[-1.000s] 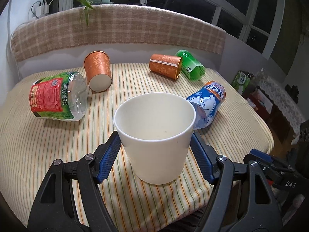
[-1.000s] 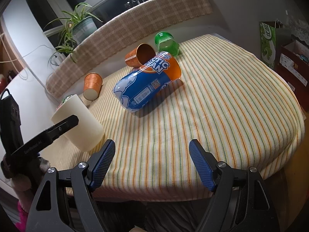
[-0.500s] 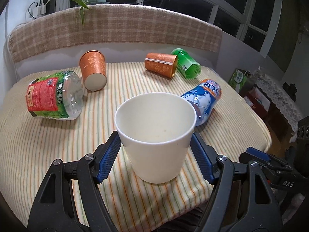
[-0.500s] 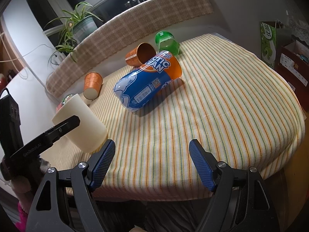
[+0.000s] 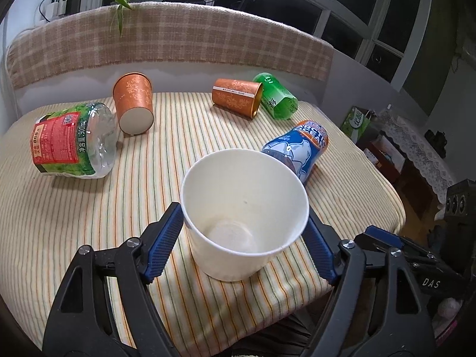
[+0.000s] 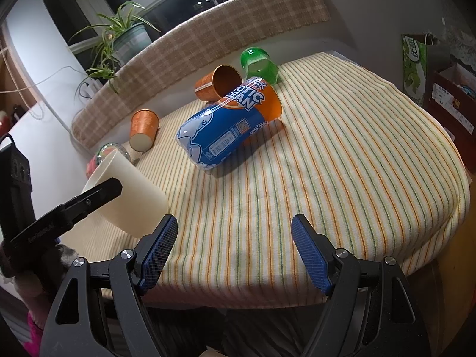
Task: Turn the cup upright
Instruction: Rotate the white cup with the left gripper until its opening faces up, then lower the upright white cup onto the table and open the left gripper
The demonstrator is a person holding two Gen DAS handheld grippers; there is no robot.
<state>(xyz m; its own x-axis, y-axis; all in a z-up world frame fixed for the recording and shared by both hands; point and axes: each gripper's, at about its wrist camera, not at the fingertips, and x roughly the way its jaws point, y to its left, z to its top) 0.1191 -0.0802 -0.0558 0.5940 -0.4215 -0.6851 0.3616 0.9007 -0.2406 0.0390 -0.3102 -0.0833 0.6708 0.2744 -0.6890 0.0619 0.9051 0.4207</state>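
Cream paper, thin-walled and empty: the cup [image 5: 244, 217] sits at lower centre of my left wrist view, mouth up and tipped toward the lens, clamped between the blue pads of my left hand-held gripper [image 5: 244, 232]; in the right wrist view the same cup [image 6: 131, 193] shows at lower left, leaning, its base at or just above the striped cloth of the counter [image 6: 342, 163]; I cannot tell whether it touches. My right hand-held gripper [image 6: 235, 250] hangs at the bottom of its frame with jaws spread wide and nothing between them.

I judge the cup very light and easily crushed; a hard squeeze would dent the wall, and the smooth paper could slip from a loose one; the pads bear on opposite sides just below the rim, where the rolled lip stiffens it, which looks the sound place to hold. What remains, as I read it, is to level the base onto the cloth and let go gently, since the soft fabric may let so light a cup topple.

Behind it, at upper centre, lie two orange cups [image 5: 134, 104], a green cup [image 5: 276, 96], a blue bottle [image 5: 300, 145] at centre right and a clear bottle [image 5: 71, 139] at centre left, all on their sides.
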